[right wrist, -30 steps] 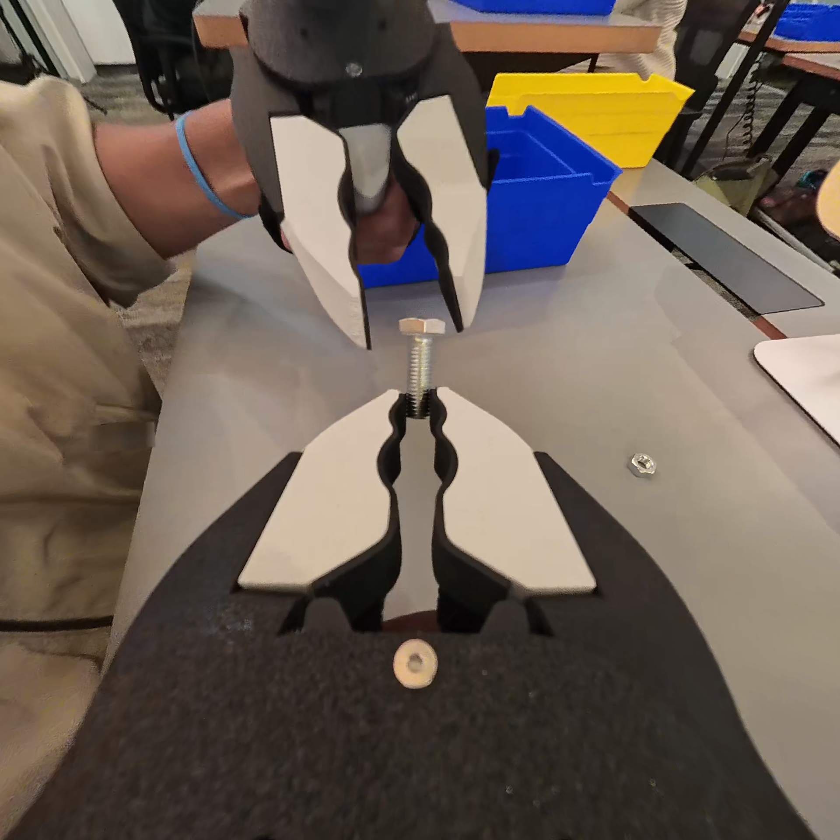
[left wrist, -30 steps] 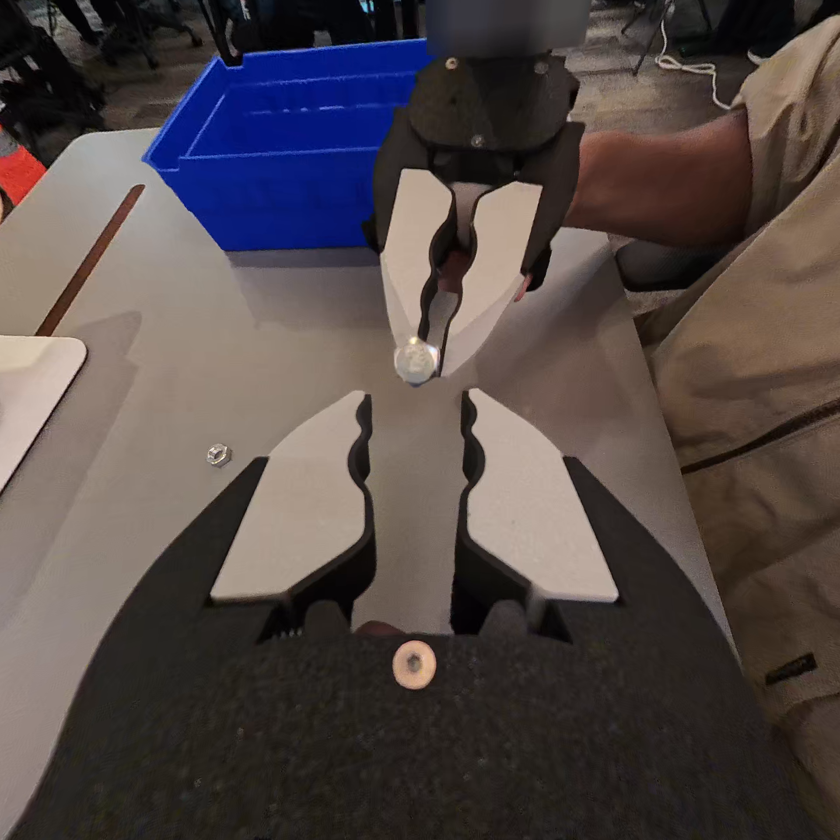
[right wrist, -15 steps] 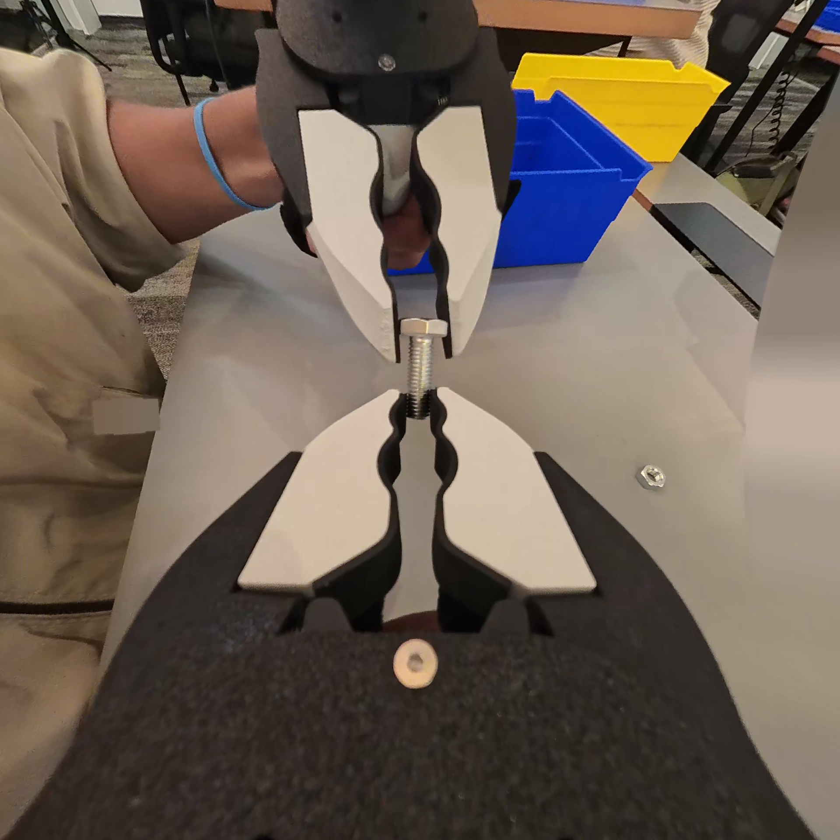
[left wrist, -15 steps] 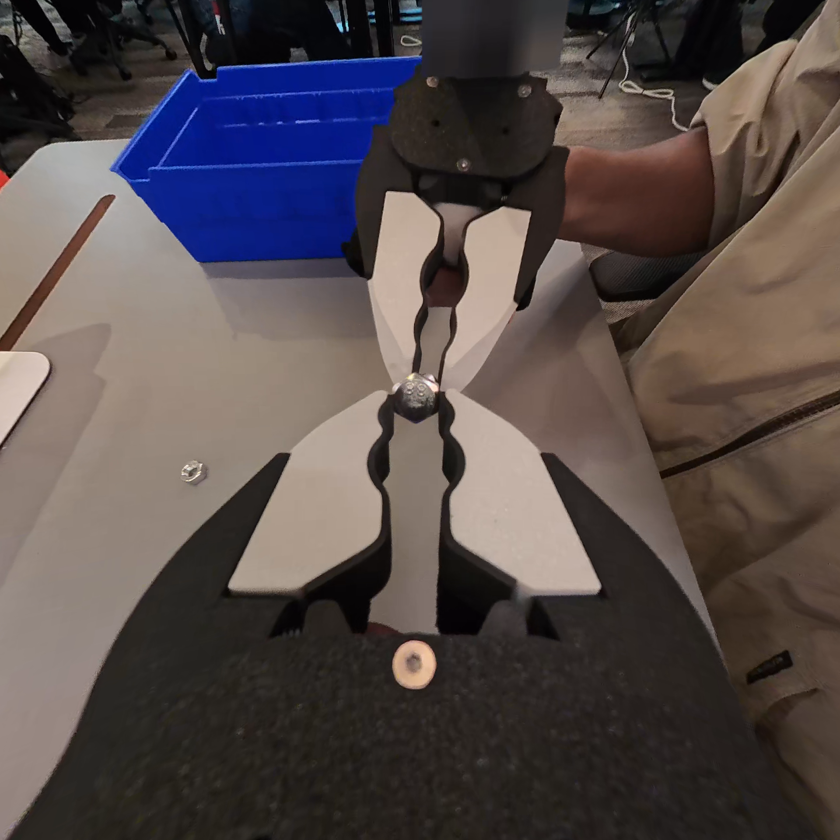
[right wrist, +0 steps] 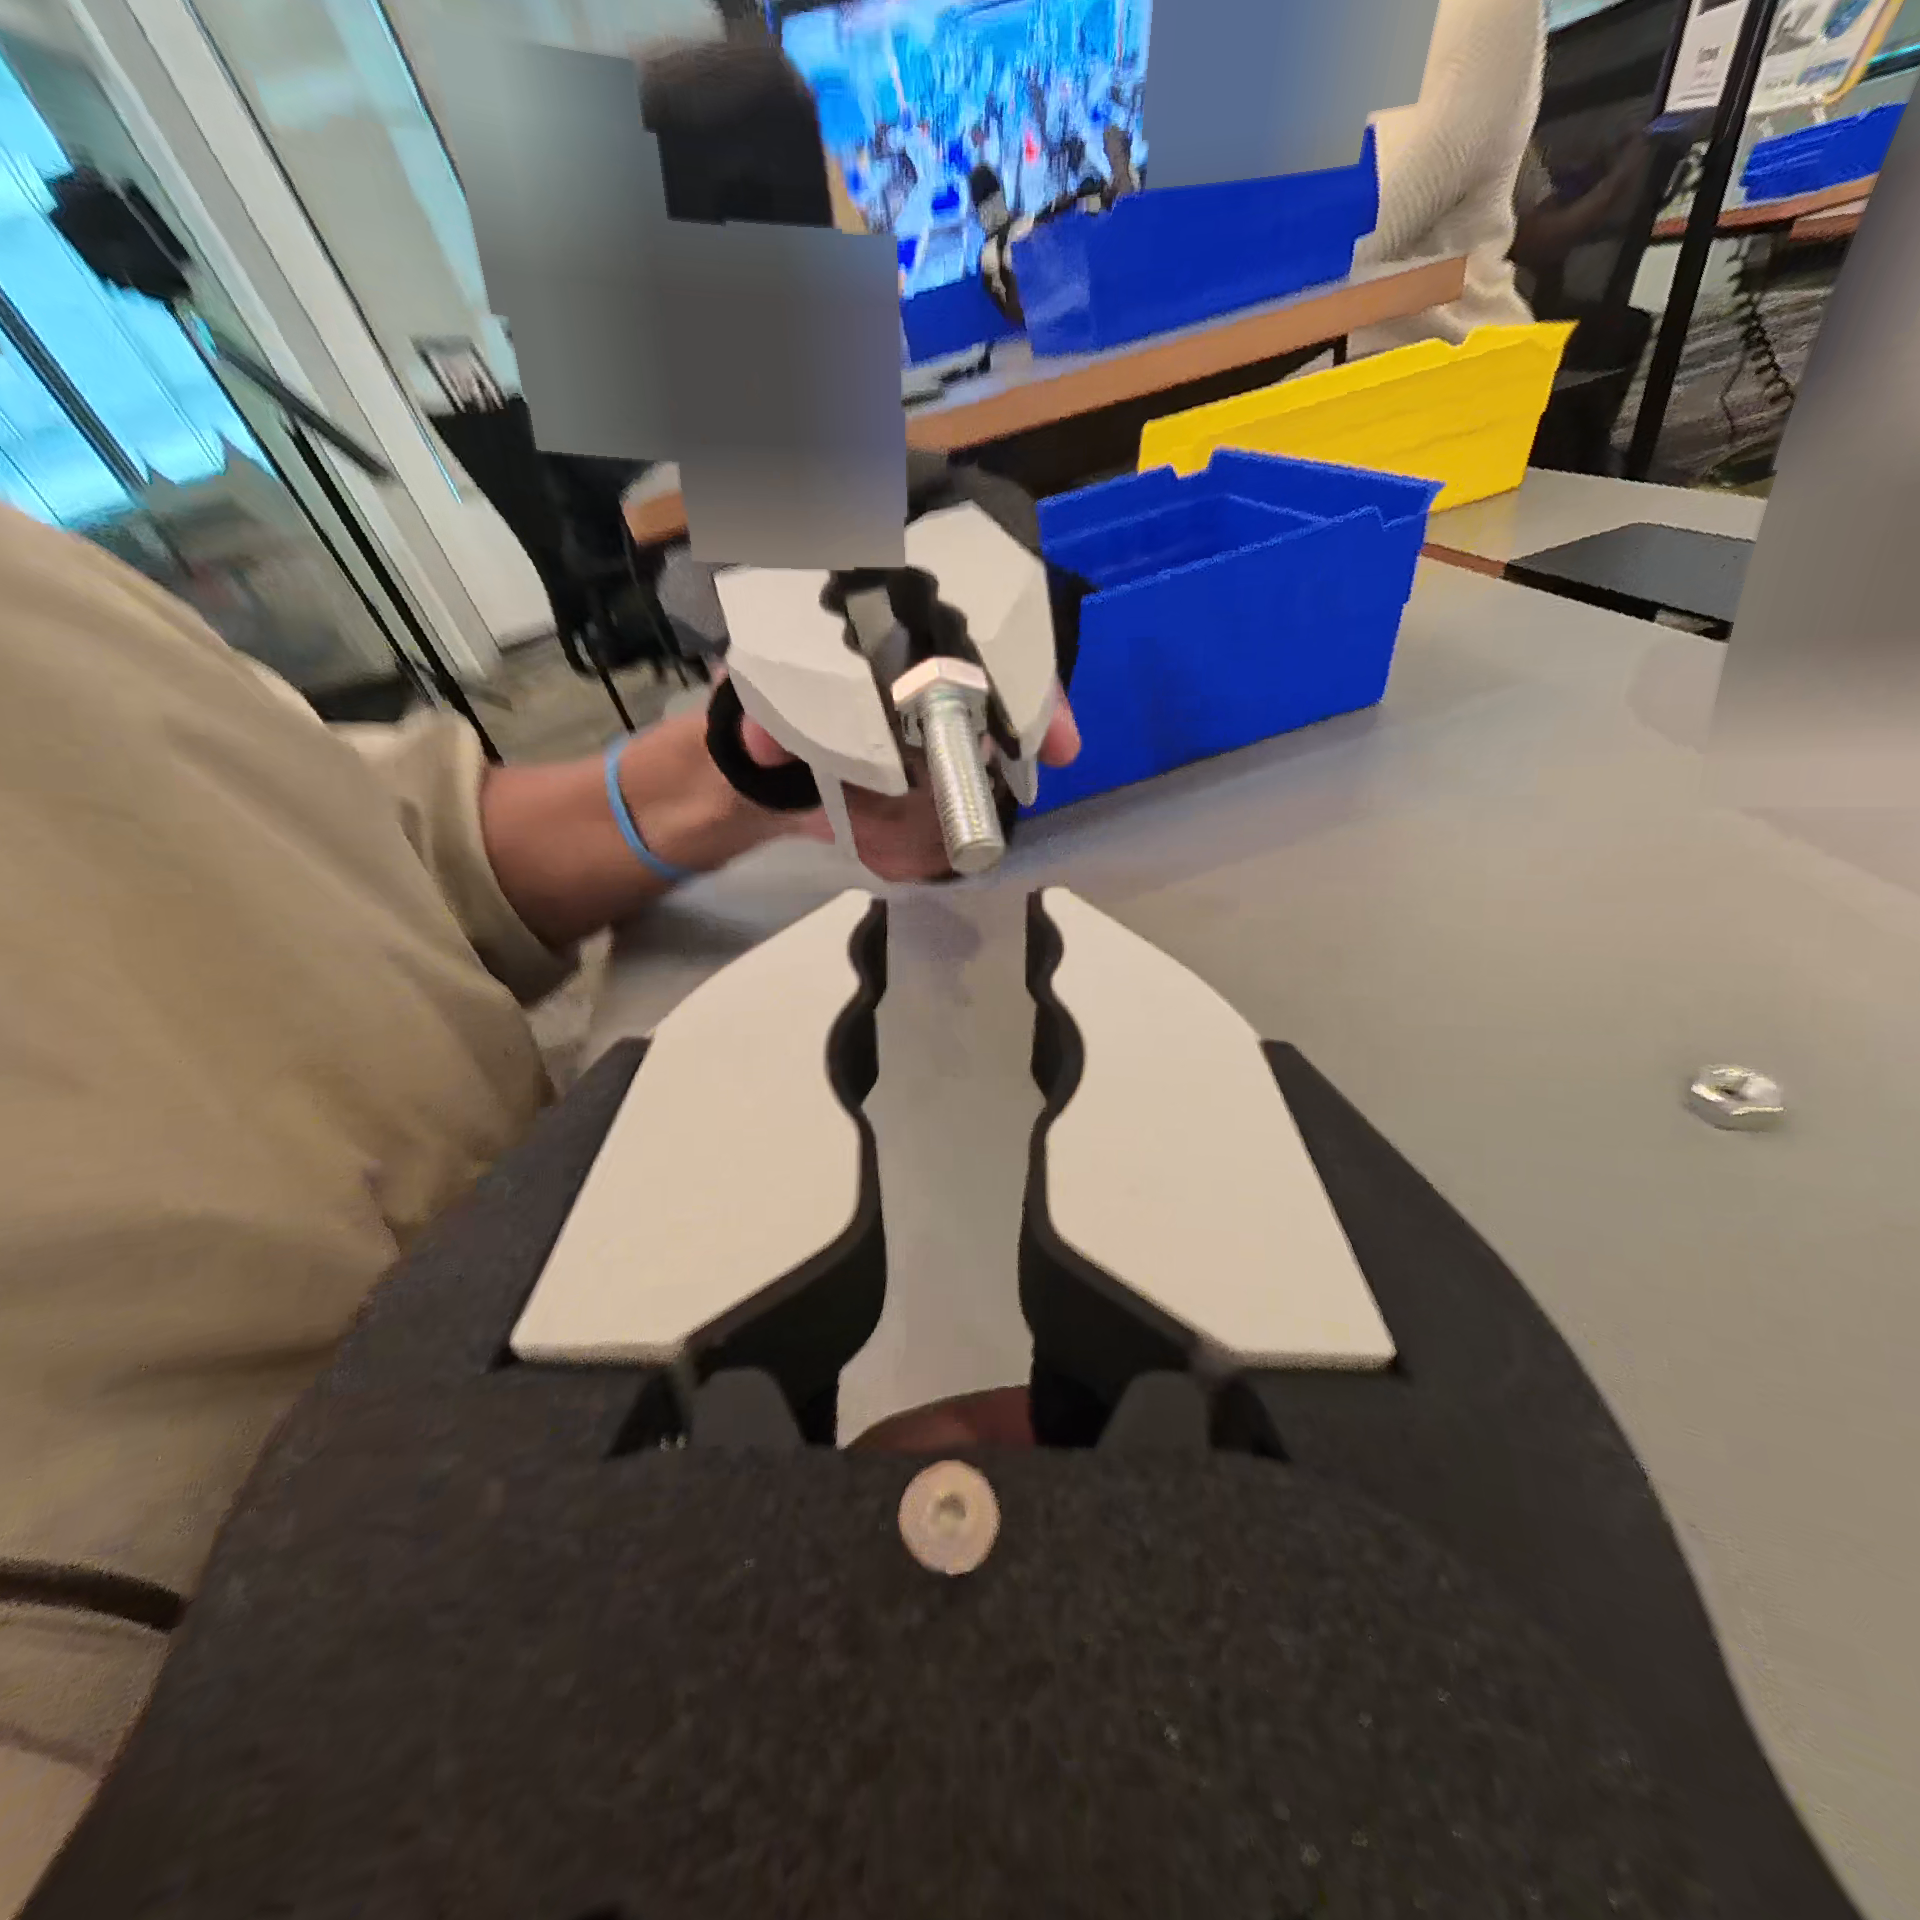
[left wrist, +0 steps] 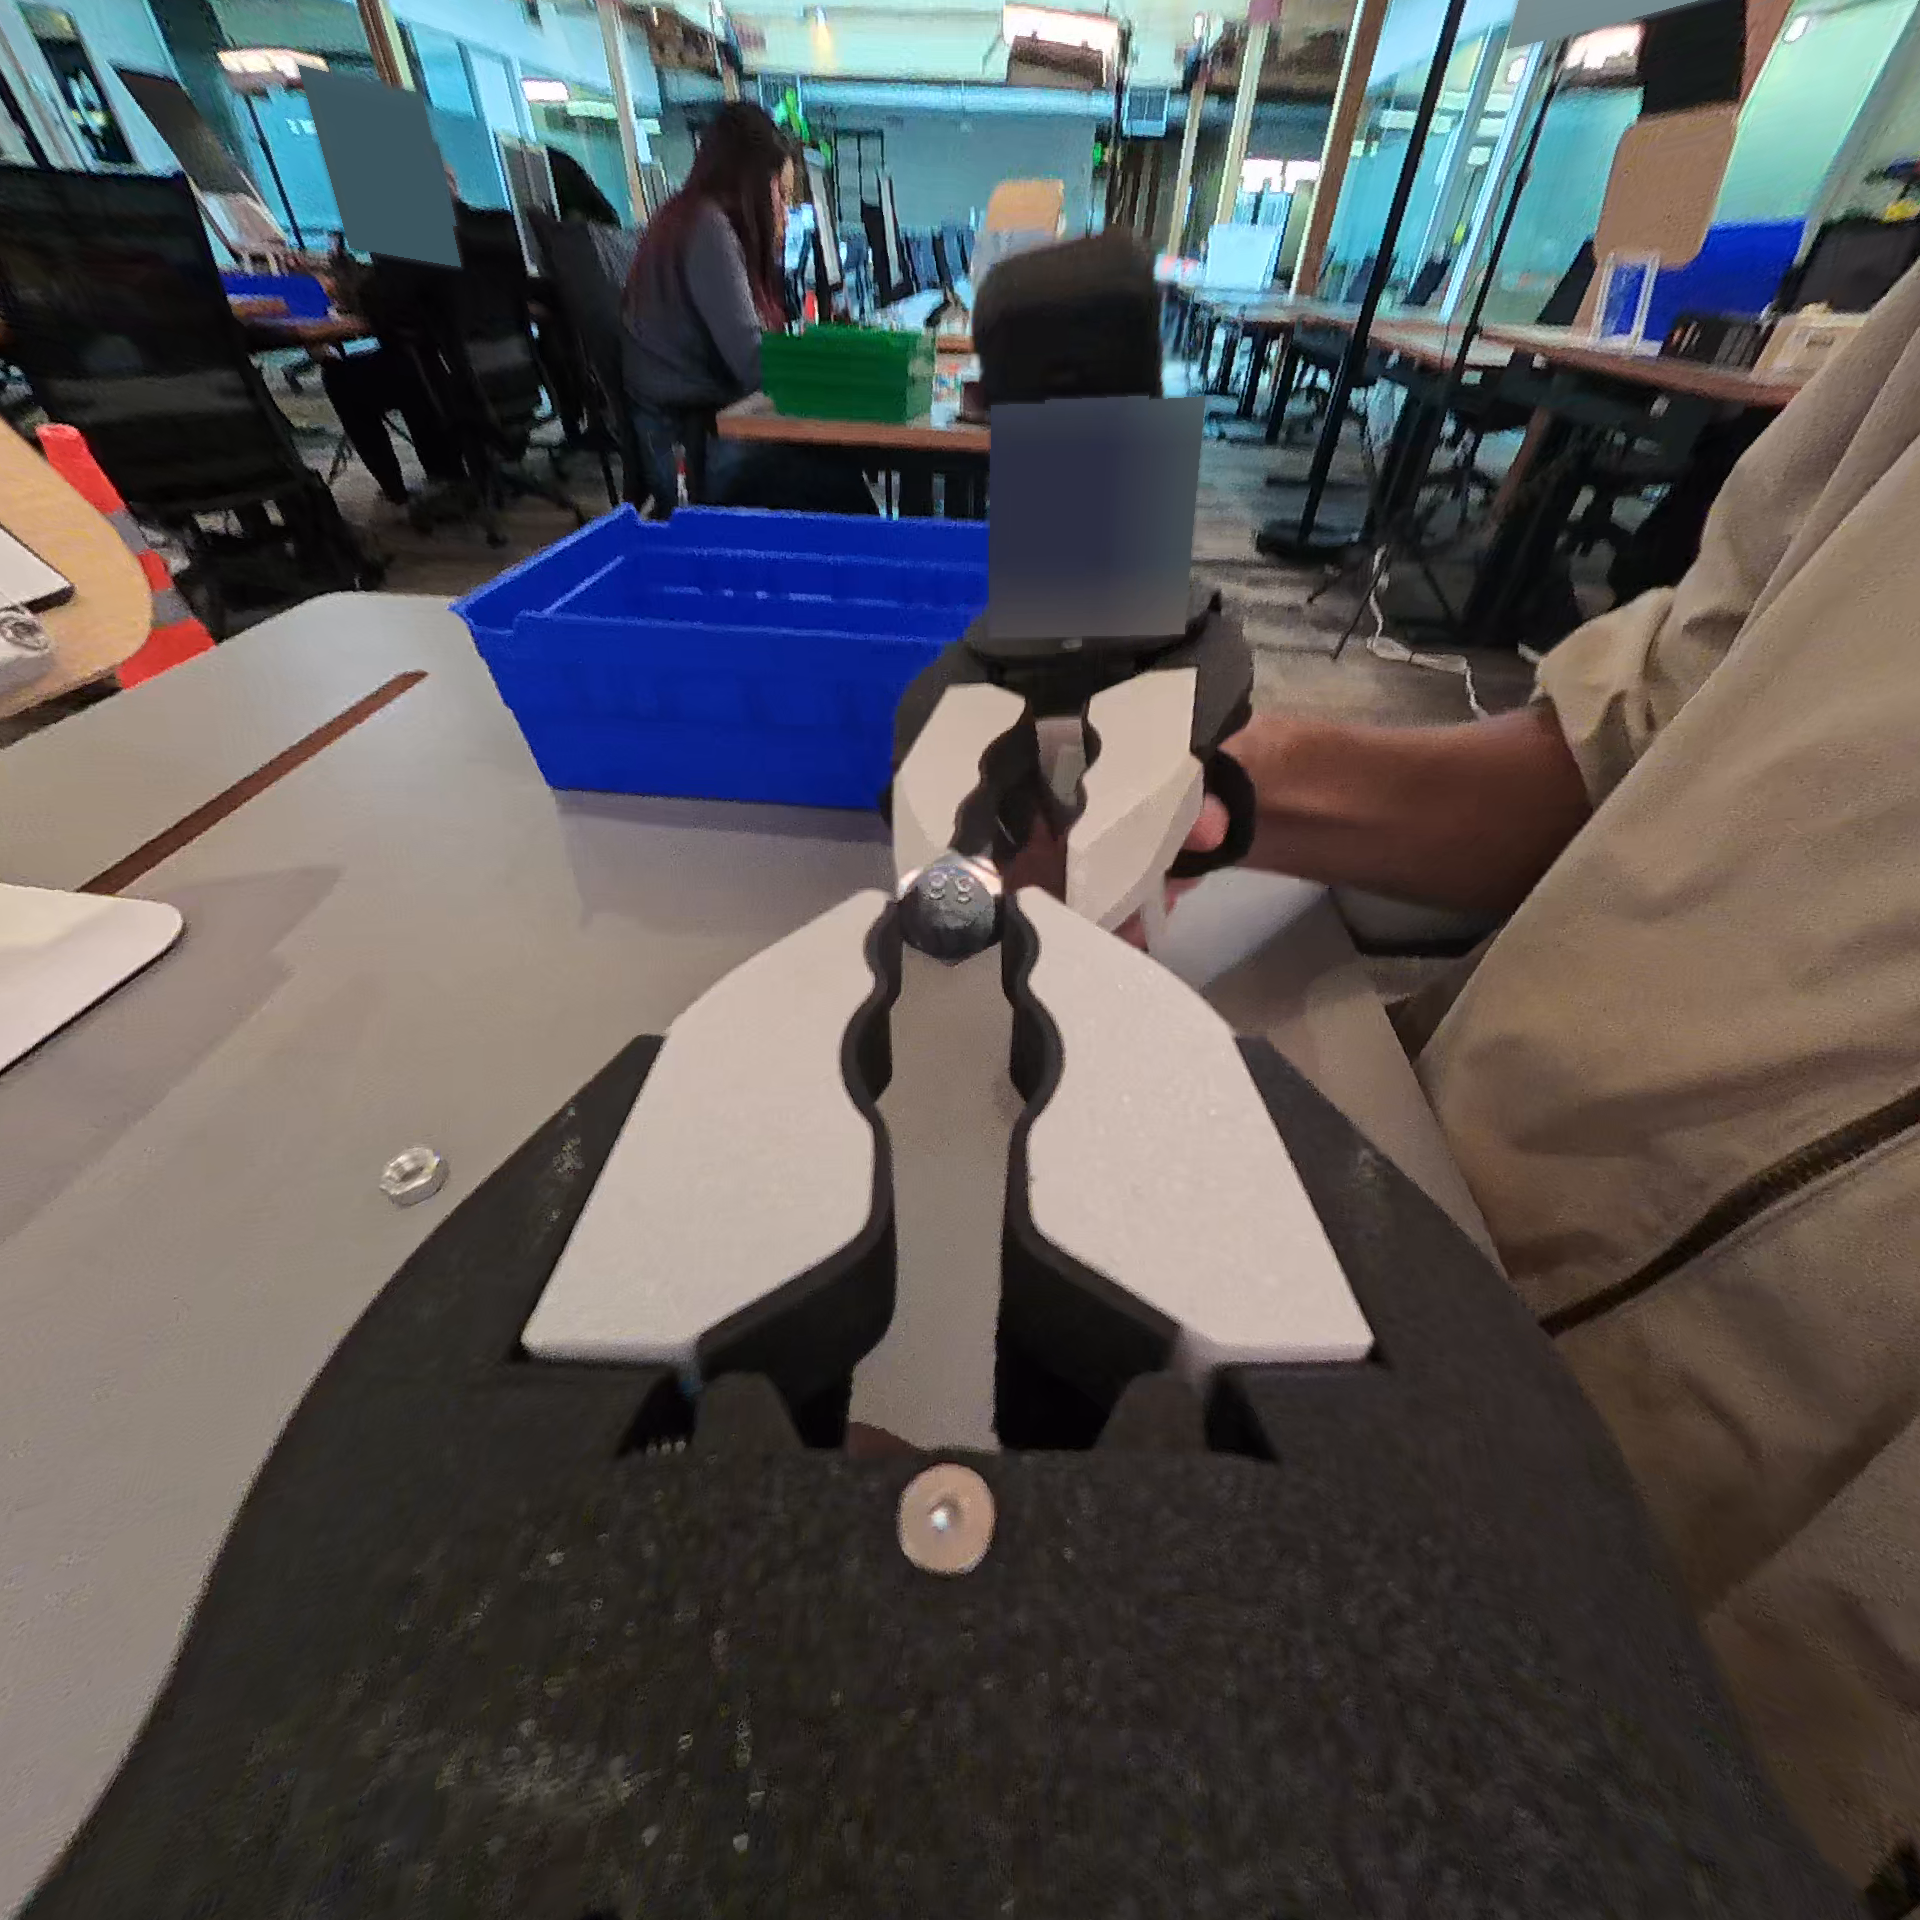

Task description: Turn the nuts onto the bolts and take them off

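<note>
Bright zinc-plated steel: the bolt (right wrist: 948,767) is a short hex-head piece with threads down its whole shank, shiny and clean. It looks rigid and dense for its size, and smooth plating on hard flats should slip against a light grip. Best hold, by my reading, is across the flats of the head or high on the shank, leaving the threaded end bare for a nut.

The left gripper (left wrist: 951,920) has it that way. Seen from the right wrist, the head sits clenched between the tips and the shank juts out free, pointing toward the camera and slightly down, well above the table (left wrist: 436,966). From the left wrist only the dark hex head end-on shows, seated in the notch at the fingertips.

The right gripper (right wrist: 956,914) is released, its jaws parted with nothing between them, just short of the bolt's free end.

One loose nut (right wrist: 1737,1096) lies flat on the grey table, off to the right gripper's right side, apart from both tools. No nut sits on the threads, so threading is not yet begun; fetching that nut seems the likely need.

Behind stands a blue bin (left wrist: 727,665), with a yellow bin (right wrist: 1371,416) farther back. A white pad (left wrist: 73,956) shows at the table's left edge.
</note>
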